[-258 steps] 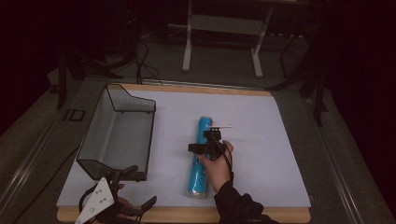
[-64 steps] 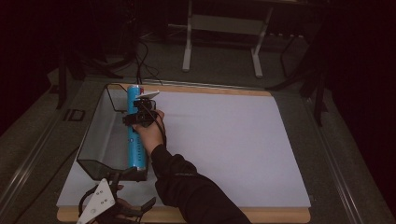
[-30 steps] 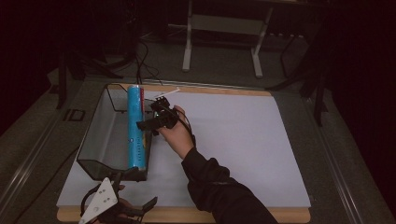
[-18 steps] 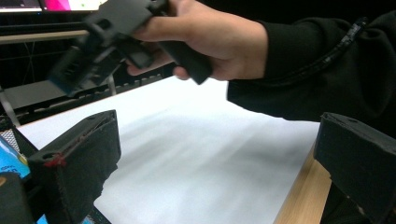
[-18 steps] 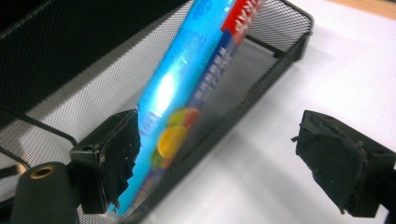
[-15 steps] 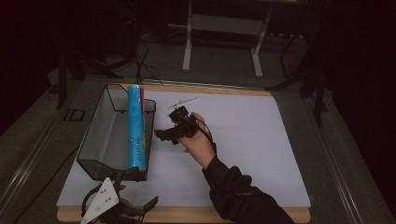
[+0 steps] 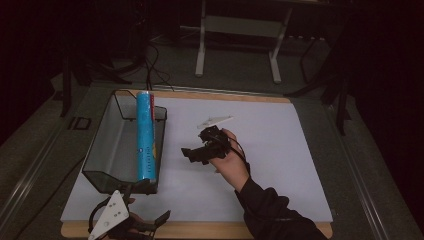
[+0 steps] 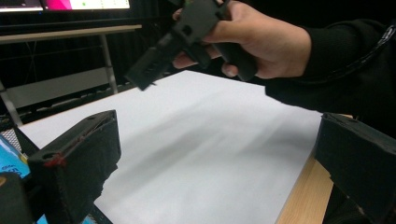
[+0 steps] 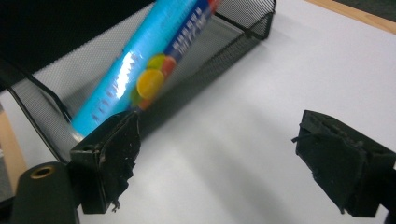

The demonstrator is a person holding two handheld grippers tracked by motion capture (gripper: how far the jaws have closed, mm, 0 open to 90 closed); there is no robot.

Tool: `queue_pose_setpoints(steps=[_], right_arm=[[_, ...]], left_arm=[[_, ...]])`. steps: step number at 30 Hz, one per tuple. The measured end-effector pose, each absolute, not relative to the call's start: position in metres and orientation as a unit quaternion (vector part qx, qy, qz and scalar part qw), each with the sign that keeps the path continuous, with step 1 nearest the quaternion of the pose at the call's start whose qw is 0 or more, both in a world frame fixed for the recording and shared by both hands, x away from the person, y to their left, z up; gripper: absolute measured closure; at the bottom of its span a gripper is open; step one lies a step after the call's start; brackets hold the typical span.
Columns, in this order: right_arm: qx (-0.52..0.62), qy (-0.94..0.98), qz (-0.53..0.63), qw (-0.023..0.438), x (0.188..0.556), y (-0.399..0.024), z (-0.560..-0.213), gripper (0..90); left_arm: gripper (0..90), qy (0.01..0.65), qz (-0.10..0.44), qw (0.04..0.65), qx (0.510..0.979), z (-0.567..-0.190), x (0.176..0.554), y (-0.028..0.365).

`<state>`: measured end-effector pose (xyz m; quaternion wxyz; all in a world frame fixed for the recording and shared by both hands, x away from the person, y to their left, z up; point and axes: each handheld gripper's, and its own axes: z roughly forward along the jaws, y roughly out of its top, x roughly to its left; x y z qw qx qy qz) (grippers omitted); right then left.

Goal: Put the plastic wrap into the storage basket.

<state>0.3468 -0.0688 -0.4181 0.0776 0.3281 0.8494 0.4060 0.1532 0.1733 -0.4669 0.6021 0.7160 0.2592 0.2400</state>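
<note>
A: Dark room, white table [image 7: 280,150]. Blue tube [image 7: 146,135] lies propped on the mesh basket [image 7: 107,145] rim, left side.

B: Might roll off (right tool [image 7: 192,154] and left tool [image 7: 145,227] gape empty).

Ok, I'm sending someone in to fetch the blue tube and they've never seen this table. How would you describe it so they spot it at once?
Start at the white sheet covering the table, then look to its left side for the black wire-mesh basket. The blue tube lies lengthwise along the basket's right wall, its far end propped on the rim. It is the one brightly coloured thing there, glossy blue with fruit pictures printed on it.
</note>
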Motion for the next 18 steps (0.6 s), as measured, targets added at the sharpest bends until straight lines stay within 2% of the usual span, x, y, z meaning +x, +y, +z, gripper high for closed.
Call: queue_pose_setpoints(steps=[18], right_arm=[[0.347,0.838,0.411,0.089,0.327,-0.132,-0.433,13.4]], left_arm=[[1.5,0.257,0.240,0.599,0.719,-0.467,0.152,0.172]])
